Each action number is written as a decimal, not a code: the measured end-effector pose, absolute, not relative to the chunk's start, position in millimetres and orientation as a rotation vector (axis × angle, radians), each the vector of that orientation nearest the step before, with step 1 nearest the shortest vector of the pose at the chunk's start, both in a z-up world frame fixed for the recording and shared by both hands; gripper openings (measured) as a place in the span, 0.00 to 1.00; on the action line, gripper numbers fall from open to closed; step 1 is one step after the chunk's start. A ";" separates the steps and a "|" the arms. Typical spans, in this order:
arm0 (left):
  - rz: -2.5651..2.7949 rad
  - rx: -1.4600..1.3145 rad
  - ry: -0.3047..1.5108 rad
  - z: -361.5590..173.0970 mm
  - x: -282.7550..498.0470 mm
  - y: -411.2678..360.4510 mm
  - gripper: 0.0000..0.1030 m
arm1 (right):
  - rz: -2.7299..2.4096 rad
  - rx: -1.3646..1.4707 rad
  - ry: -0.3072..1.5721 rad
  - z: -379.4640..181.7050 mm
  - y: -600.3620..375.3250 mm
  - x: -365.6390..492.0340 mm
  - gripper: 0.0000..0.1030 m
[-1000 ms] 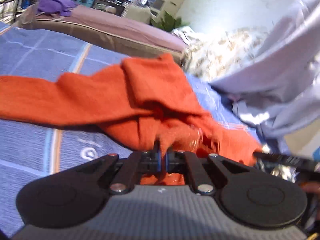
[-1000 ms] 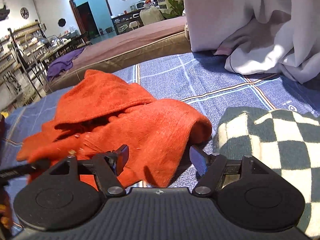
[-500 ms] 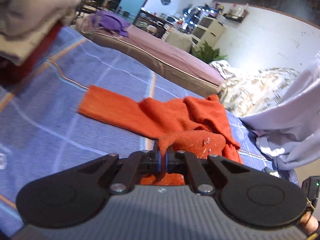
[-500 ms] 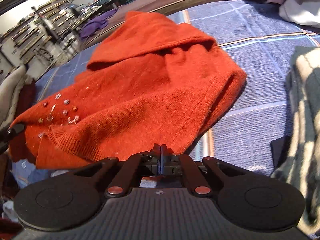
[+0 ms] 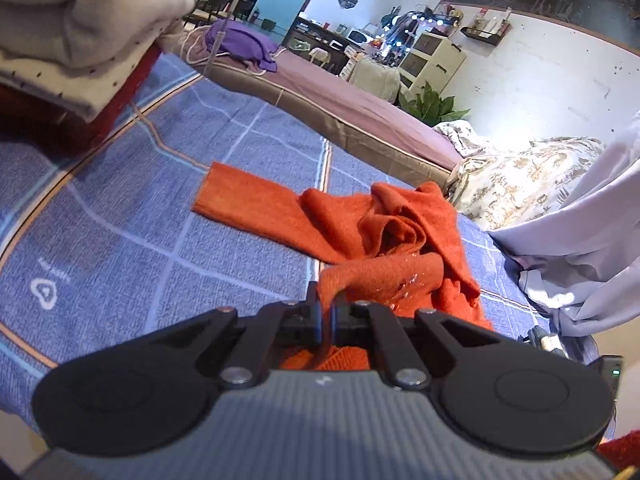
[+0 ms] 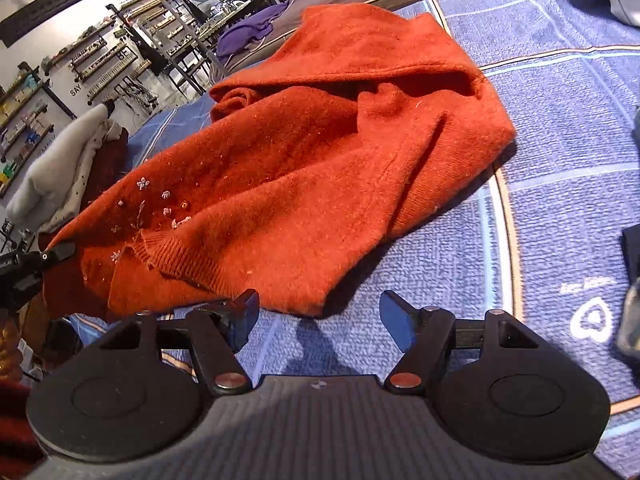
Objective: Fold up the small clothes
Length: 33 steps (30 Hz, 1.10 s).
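Observation:
An orange knit sweater point(image 5: 360, 240) with small embroidered flowers lies crumpled on the blue checked bedspread point(image 5: 120, 240); one sleeve stretches out to the left. My left gripper point(image 5: 327, 316) is shut on the sweater's near hem and holds it slightly lifted. In the right wrist view the sweater point(image 6: 320, 152) spreads across the bed, its ribbed hem nearest me. My right gripper point(image 6: 318, 314) is open and empty just in front of that hem, above the bedspread point(image 6: 560, 160). The left gripper's tip point(image 6: 52, 256) shows at the sweater's left edge.
A stack of folded grey, white and dark red clothes point(image 5: 80, 40) sits at the far left, also in the right wrist view point(image 6: 60, 168). A pale lilac sheet point(image 5: 580, 240) and patterned bedding point(image 5: 520, 176) pile up on the right. A purple-covered mattress point(image 5: 340, 96) lies behind.
My right gripper closed on the sweater's hem, then let go and opened, backing off slightly. My left gripper kept its hold and pulled back left, stretching the sweater out.

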<state>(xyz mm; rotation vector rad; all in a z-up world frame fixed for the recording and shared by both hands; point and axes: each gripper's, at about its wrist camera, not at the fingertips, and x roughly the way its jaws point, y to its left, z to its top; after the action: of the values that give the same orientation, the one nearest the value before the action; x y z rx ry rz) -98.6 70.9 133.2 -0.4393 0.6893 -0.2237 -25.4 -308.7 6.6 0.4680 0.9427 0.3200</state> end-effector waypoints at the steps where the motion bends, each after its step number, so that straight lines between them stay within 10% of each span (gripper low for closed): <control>1: -0.224 -0.436 0.690 134.6 -96.6 70.0 0.04 | 0.314 0.491 0.960 3.1 -305.2 -18.2 1.00; 4: -0.213 -0.426 0.703 134.0 -94.6 69.2 0.04 | 0.370 0.562 0.953 -2.7 -297.4 -13.1 0.82; 6: -0.204 -0.421 0.719 130.1 -94.7 67.8 0.04 | 0.381 0.568 0.970 -3.0 -295.8 -12.1 0.23; 9: -0.194 -0.405 0.756 121.7 -94.2 65.4 0.04 | 0.426 0.546 1.000 8.2 -300.9 -21.5 0.15; 25: -0.280 -0.287 1.011 79.9 -99.9 43.4 0.05 | 0.165 0.091 1.286 44.5 -392.3 -123.5 0.12; 33: -0.085 -0.305 0.988 78.1 -108.6 84.8 0.39 | 0.034 -0.159 1.197 65.3 -383.7 -96.0 0.61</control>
<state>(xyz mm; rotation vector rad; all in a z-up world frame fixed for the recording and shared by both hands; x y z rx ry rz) -108.6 84.8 78.1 -0.3046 0.9876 -0.0855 -96.0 -383.7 65.3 -0.1595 1.1966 0.0342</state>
